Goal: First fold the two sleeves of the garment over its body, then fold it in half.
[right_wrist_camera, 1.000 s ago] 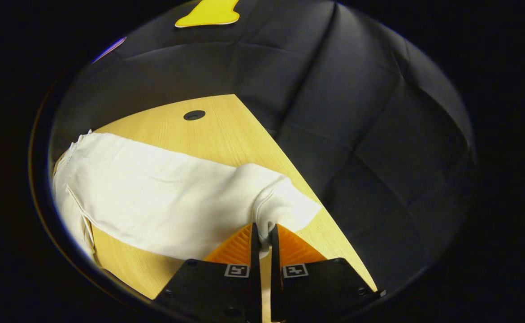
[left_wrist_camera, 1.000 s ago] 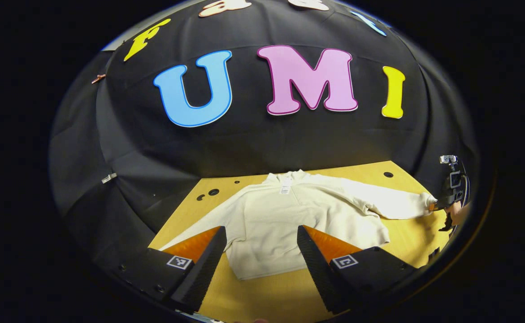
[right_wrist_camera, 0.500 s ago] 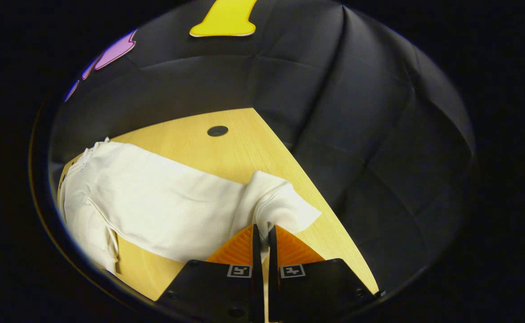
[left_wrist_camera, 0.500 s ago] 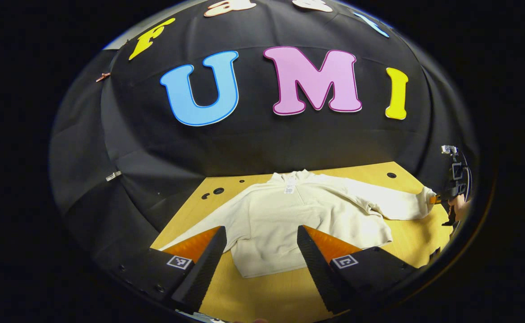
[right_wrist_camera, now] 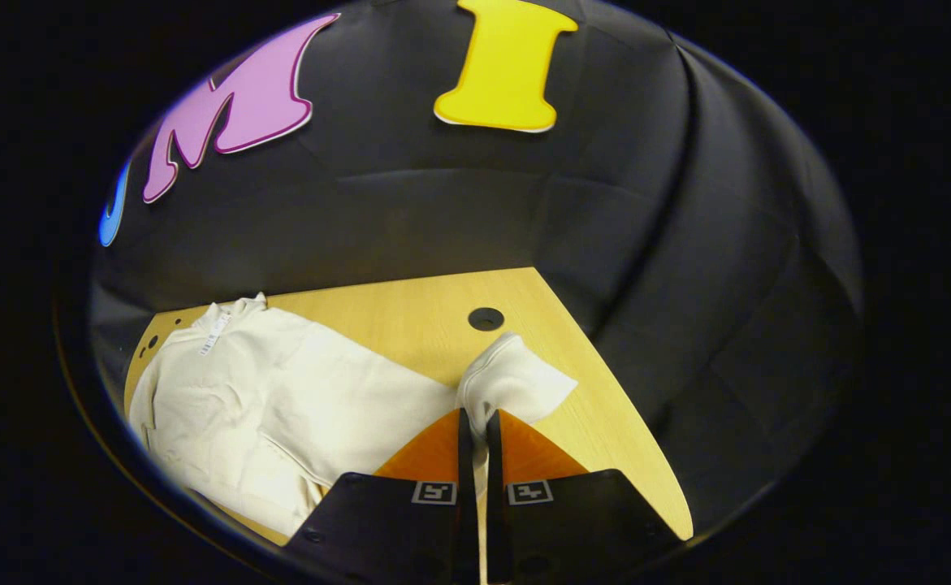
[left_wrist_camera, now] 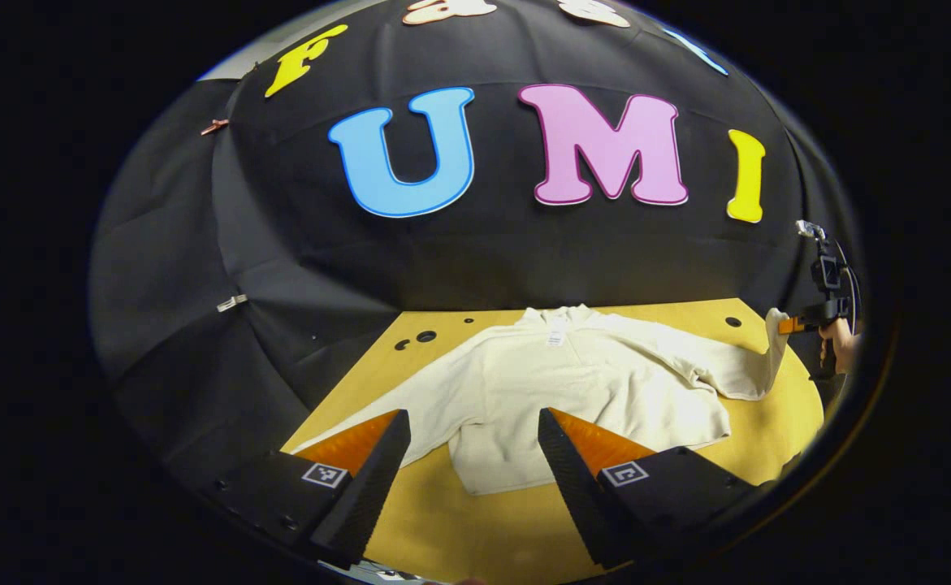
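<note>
right gripper [right_wrist_camera: 475, 422] pinches one cuff [right_wrist_camera: 516, 378] just off the table [right_wrist_camera: 410, 313], left gripper [left_wrist_camera: 475, 443] spread; no fold of the garment [left_wrist_camera: 581, 382] done yet.

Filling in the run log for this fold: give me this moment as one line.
stage: first sleeve fold | right tool: shut on cuff, lifted | left tool: open, above hem | other sleeve: flat on table
</note>
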{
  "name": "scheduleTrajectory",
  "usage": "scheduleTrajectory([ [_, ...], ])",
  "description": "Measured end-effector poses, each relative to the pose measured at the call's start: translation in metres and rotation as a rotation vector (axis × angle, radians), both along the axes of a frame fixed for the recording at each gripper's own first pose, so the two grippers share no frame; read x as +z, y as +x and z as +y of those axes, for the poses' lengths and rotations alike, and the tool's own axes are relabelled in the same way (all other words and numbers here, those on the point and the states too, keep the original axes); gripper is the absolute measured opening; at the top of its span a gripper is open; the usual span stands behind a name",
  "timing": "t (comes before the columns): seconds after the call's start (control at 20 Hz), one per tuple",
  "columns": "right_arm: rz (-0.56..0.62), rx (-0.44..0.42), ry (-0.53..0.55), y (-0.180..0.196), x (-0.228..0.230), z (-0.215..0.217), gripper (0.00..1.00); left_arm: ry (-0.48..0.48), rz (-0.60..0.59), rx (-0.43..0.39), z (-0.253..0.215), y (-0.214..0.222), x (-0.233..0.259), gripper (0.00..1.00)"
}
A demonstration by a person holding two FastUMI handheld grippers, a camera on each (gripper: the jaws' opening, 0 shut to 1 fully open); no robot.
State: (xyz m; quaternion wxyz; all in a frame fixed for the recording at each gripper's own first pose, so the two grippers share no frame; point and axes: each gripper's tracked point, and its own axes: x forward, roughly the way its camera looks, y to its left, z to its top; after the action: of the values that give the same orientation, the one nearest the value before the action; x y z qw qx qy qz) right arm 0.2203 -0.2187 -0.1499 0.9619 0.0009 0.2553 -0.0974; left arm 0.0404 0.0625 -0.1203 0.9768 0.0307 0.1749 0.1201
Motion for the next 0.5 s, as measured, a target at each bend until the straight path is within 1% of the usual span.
scheduleTrajectory([
  [0.1, -0.019, 0.059, -0.023, 0.018, 0.017, 0.026, 0.08, -0.011, 0.006, 0.022, 0.009, -0.006, -0.003, 0.98],
  [0.3, -0.056, 0.148, -0.012, 0.057, 0.044, 0.090, 0.08, -0.024, 0.018, 0.066, 0.030, -0.014, -0.005, 0.98],
  [0.5, -0.070, 0.247, -0.011, 0.085, 0.055, 0.164, 0.08, -0.030, 0.017, 0.118, 0.055, -0.023, -0.003, 0.98],
])
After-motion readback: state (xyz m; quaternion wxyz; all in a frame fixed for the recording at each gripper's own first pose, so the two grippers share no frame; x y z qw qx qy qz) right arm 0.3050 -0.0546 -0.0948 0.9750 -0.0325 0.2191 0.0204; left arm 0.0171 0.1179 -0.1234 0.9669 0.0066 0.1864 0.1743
